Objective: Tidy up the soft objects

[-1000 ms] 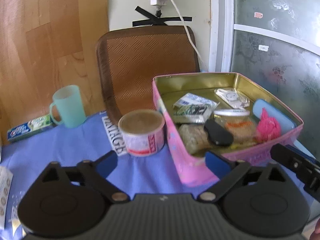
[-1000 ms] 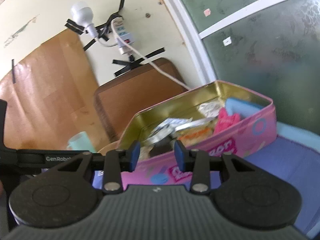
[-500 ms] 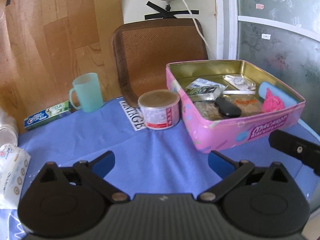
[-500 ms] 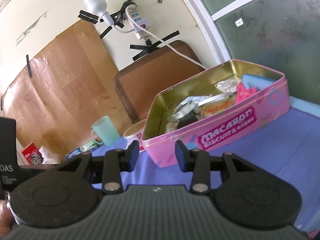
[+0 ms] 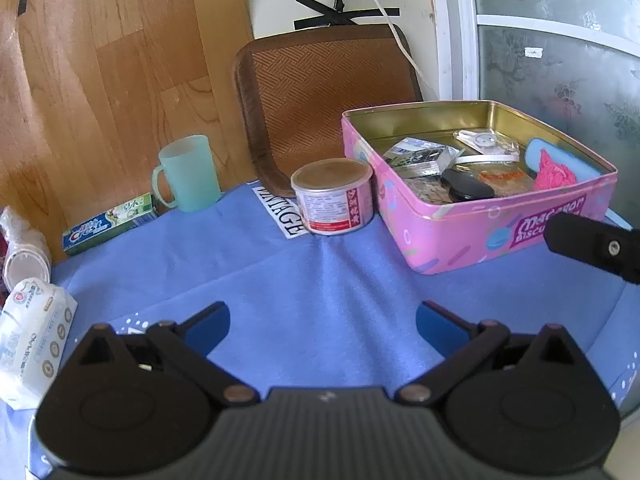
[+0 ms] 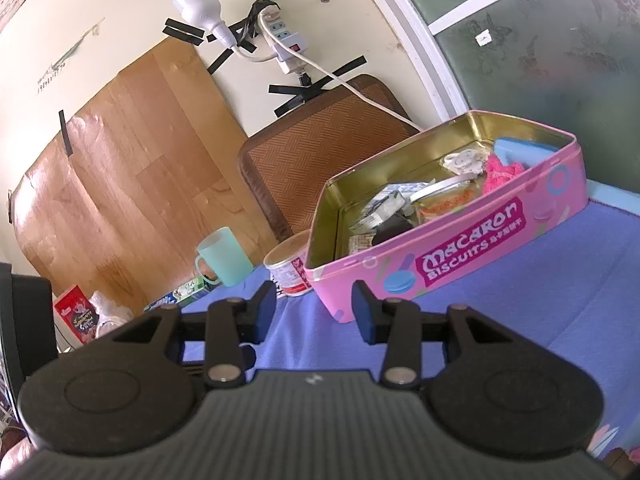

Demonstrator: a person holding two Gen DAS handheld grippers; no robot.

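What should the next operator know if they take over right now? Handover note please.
Left tongs: wide open, empty, over bare blue cloth.
Right tongs: part open, empty, in front of the pink tin.
Pink tin: open, beside the round can; it holds a pink soft item, packets and a black item.
Tissue pack: at the cloth's left edge, outside the tin.
Done: the pink soft item sits in the tin.
Left: probably the tissue pack; nothing gripped yet.

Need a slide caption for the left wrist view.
Open left hand-held gripper over blue cloth, facing pink tin and can.
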